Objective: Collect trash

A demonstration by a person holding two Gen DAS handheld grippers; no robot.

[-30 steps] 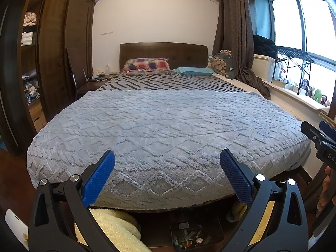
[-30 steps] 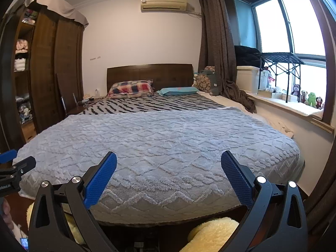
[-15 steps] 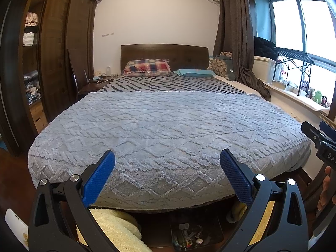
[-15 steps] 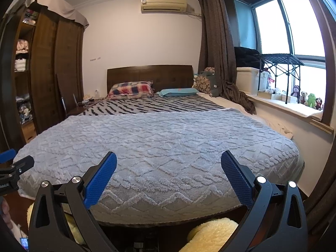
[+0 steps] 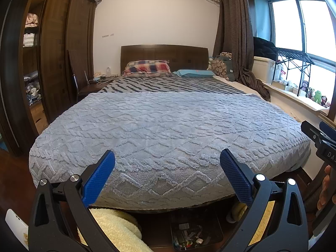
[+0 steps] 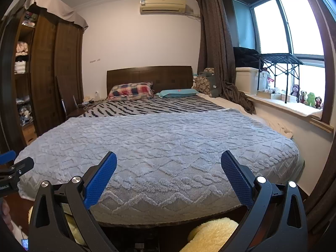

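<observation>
My left gripper [image 5: 167, 163] is open and empty, held at the foot of a bed with a grey textured blanket [image 5: 168, 126]. My right gripper [image 6: 168, 164] is also open and empty, facing the same blanket [image 6: 163, 147]. The right gripper's tip shows at the right edge of the left wrist view [image 5: 321, 140]; the left gripper's tip shows at the left edge of the right wrist view [image 6: 12, 168]. A dark tray of small mixed items [image 5: 193, 234] sits on the floor under the bed's foot. I see no trash on the blanket.
Yellow fluffy slippers [image 5: 113, 229] [image 6: 212, 233] lie on the floor below the grippers. A dark wardrobe [image 5: 52, 63] stands left. A windowsill with toys [image 6: 304, 100] and a white box [image 6: 247, 79] runs along the right. Pillows [image 5: 147, 68] lie by the headboard.
Both views have tilted slightly, so the bed sits a little lower in frame. Both grippers stay open and empty.
</observation>
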